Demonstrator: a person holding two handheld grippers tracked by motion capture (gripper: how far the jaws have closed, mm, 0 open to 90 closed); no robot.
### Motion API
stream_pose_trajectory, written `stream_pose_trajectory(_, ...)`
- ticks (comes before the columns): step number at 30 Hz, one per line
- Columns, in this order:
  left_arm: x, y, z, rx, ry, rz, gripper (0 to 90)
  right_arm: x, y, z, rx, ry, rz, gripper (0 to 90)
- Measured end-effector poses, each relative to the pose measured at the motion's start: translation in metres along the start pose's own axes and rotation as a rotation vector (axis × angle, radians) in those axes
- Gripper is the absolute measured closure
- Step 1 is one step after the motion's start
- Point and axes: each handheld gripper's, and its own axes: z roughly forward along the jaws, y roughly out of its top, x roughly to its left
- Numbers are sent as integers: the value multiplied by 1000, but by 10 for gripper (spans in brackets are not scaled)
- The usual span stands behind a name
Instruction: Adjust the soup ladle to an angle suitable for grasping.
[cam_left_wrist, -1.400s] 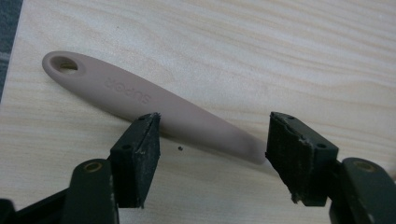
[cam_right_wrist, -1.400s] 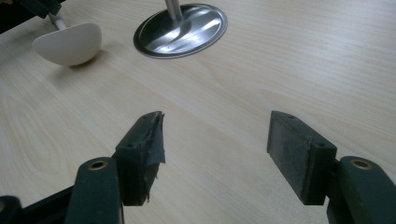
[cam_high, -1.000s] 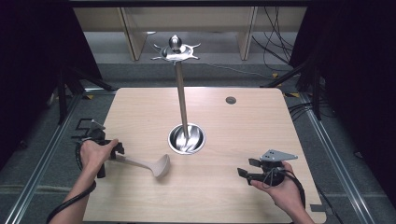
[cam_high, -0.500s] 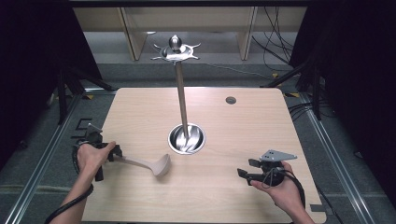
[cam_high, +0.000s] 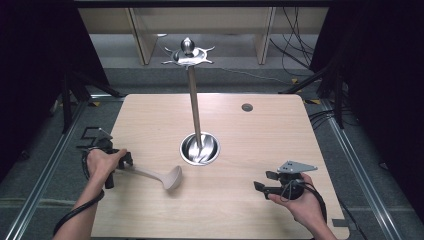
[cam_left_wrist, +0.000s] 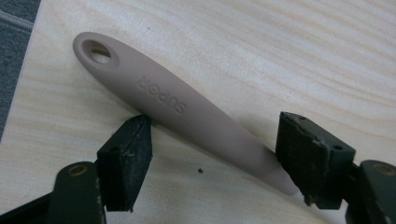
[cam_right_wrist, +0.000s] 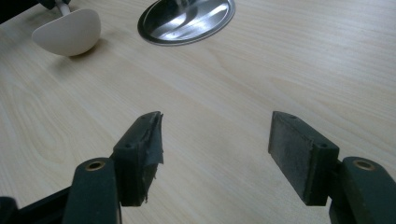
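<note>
The ladle (cam_high: 152, 174) lies flat on the wooden table (cam_high: 240, 210), near its left edge. Its bowl points toward the middle, and its long handle (cam_left_wrist: 182, 116) runs back to my left gripper (cam_left_wrist: 212, 154). The jaws stand apart, one on each side of the handle. One pad (cam_left_wrist: 308, 156) sits at the handle's side; the other is just beside it. Just past the bowl stands a shiny stand (cam_high: 199, 148) with a tall pole. My right gripper (cam_right_wrist: 215, 149) is well apart, over bare table, jaws wide and holding nothing.
</note>
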Motion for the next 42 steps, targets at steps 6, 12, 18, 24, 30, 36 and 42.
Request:
stream_pose_trajectory(6,-1,4,0,25,-8,34,338,2,0,0,13,12,20,355)
stream_pose_trajectory(12,-5,7,0,54,2,115,442,2,0,0,13,1,18,355)
stream_pose_trajectory(18,-17,5,1,82,44,236,535,1,0,0,18,7,17,355)
stream_pose_trajectory(24,-28,1,-2,152,76,433,621,0,0,0,12,7,0,356)
stream_pose_trajectory(30,-34,-1,-4,180,96,522,667,0,0,0,12,8,0,356)
stream_pose_trajectory(36,-35,-9,-3,133,89,474,652,0,0,0,13,9,1,356)
stream_pose_trajectory(42,-34,-23,-8,122,69,433,550,0,0,1,14,6,-3,356)
